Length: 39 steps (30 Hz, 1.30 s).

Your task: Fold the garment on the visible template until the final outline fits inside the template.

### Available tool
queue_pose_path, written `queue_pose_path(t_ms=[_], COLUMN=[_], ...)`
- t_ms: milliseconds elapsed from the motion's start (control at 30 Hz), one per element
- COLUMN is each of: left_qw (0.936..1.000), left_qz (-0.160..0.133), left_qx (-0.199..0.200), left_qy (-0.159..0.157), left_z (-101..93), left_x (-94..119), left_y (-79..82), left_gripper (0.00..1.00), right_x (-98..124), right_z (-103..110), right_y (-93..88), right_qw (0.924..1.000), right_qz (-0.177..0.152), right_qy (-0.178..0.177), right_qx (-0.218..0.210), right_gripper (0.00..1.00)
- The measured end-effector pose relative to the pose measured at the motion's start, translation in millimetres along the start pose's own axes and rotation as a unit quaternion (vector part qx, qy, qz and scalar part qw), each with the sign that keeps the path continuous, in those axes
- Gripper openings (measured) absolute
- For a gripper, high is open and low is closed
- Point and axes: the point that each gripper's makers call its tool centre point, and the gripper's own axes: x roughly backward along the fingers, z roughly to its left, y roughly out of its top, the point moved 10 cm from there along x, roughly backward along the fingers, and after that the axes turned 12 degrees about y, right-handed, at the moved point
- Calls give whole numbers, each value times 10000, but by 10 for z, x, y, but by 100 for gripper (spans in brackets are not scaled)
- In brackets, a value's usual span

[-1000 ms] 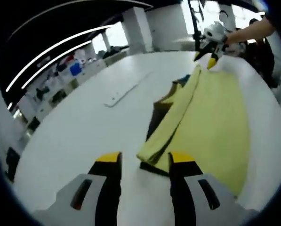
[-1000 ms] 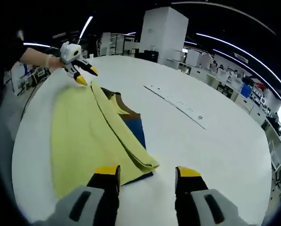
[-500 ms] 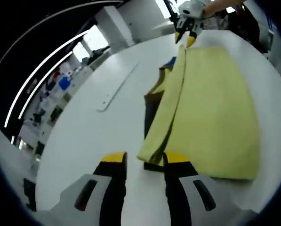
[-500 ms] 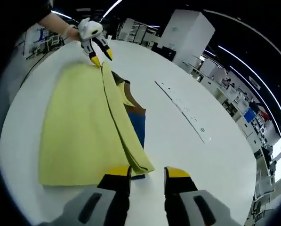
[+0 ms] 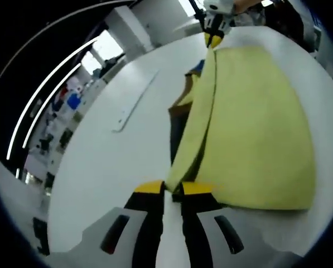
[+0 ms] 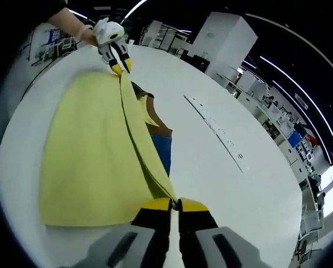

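The yellow garment (image 5: 255, 139) lies on the white worktop (image 5: 116, 162), its folded edge running lengthwise from the left tongs (image 5: 173, 188) up-frame to the right tongs (image 5: 213, 38), each pinching one end.

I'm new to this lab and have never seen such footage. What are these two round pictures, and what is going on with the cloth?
A person holds a hand tool with two yellow-tipped jaws in each hand, and a fisheye camera rides on each tool. The left gripper view looks along the left gripper; the right gripper view looks along the right gripper. Each view also catches the other tool at the far end of the cloth. A yellow fabric garment lies on a round white table, over a dark template with blue and brown panels. Both grippers' jaws are closed on the garment's folded edge, one at each end.
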Motion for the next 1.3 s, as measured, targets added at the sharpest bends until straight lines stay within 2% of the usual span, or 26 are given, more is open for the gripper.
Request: queue_pose_path(t_ms=[100,200,233,300,333,433,567,600,633,667,733,800,833,867,1000,1133,1200,1300], left_qw=[9998,9962,9926,9862,9852,9768,9589,9497,9447,9355,9235,9183,9198,9184,9028,8983,8886,8882], left_qz=[20,19,39,-35,-47,-28,90,173,217,292,352,451,450,499,601,663,650,670], left_qx=[188,872,1206,1644,1704,2132,2831,3125,3269,3518,3818,3933,3898,3924,4257,4343,4540,4545], left_qy=[54,91,119,179,188,197,157,138,133,148,92,65,70,68,74,61,80,85], left_z=[31,82,120,187,198,238,245,241,245,250,248,242,242,232,211,177,175,172], left_x=[11,28,38,58,62,74,40,14,-4,-30,-70,-102,-129,-145,-193,-220,-229,-236], left_y=[6,27,33,45,46,42,8,-16,-36,-65,-92,-118,-127,-135,-168,-195,-204,-203], left_gripper=[2,1,1,1,1,0,0,0,0,0,0,0,0,0,0,0,0,0], right_x=[23,51,69,110,128,174,188,175,164,142,104,70,31,8,-86,-141,-161,-181], right_z=[-11,-14,-13,-29,-43,-74,-137,-166,-183,-199,-243,-268,-276,-280,-263,-239,-232,-232], right_y=[9,15,26,52,56,78,83,68,58,40,8,-19,-35,-48,-76,-94,-97,-94], right_qw=[9994,9975,9957,9941,9936,9909,9774,9721,9672,9549,9424,9393,9363,9338,9355,9344,9329,9331], right_qz=[-133,-249,-325,-442,-457,-593,-892,-969,-1035,-1120,-1237,-1227,-1219,-1192,-1035,-932,-904,-876], right_qy=[-8,6,24,34,6,-12,11,-20,-32,55,45,31,36,29,-31,-54,-74,-81], right_qx=[-307,-654,-863,-985,-1034,-1211,-1914,-2135,-2318,-2750,-3106,-3205,-3293,-3374,-3378,-3439,-3486,-3487], right_gripper=[0,0,0,0,0,0,0,0,0,0,0,0,0,0,0,0,0,0])
